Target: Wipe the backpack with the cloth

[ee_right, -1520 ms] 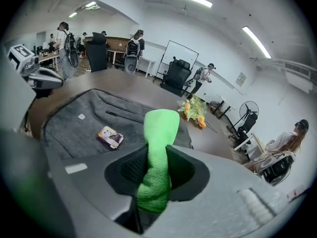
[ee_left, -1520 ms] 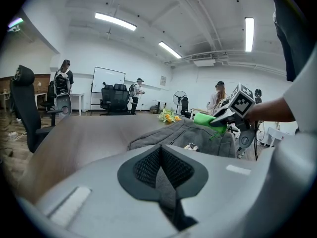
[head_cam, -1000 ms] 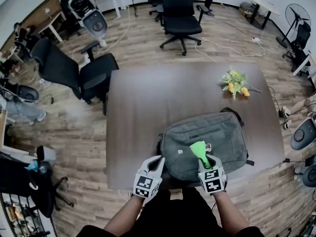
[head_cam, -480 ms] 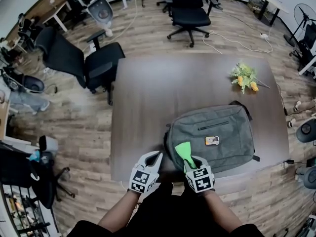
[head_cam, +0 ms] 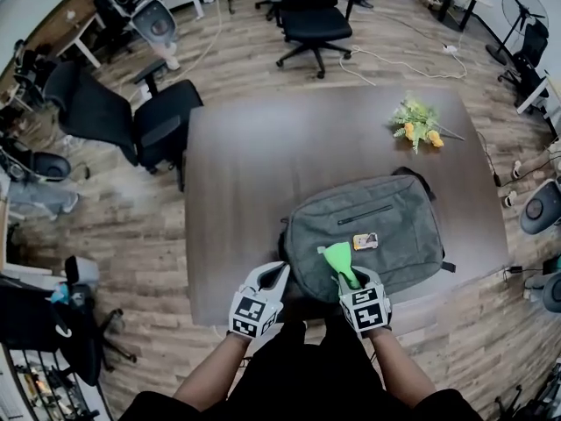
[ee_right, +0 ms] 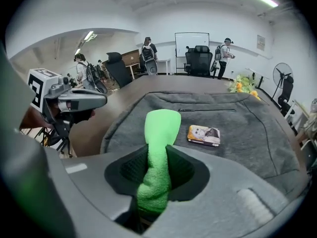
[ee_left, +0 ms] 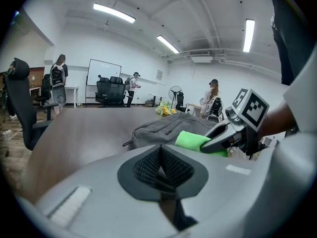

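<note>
A grey backpack (head_cam: 368, 235) lies flat on the dark table (head_cam: 263, 165), near its front edge, with a small picture card (head_cam: 365, 241) on its front panel. My right gripper (head_cam: 351, 279) is shut on a green cloth (head_cam: 338, 260) whose free end rests on the backpack's near left part. In the right gripper view the cloth (ee_right: 158, 152) runs between the jaws, over the backpack (ee_right: 233, 123) and beside the card (ee_right: 203, 135). My left gripper (head_cam: 273, 276) hangs at the table's front edge, left of the backpack, shut and empty; its view shows the backpack (ee_left: 168, 128) and the cloth (ee_left: 195, 141).
A bunch of yellow flowers (head_cam: 416, 128) lies at the table's far right. Black office chairs (head_cam: 153, 121) stand to the left and behind the table (head_cam: 311, 16). Cables run over the wooden floor. People stand by a whiteboard (ee_right: 192, 42) in the background.
My right gripper and the cloth slid left across the backpack's near part, then back to the right. The left gripper stayed at the table's front edge.
</note>
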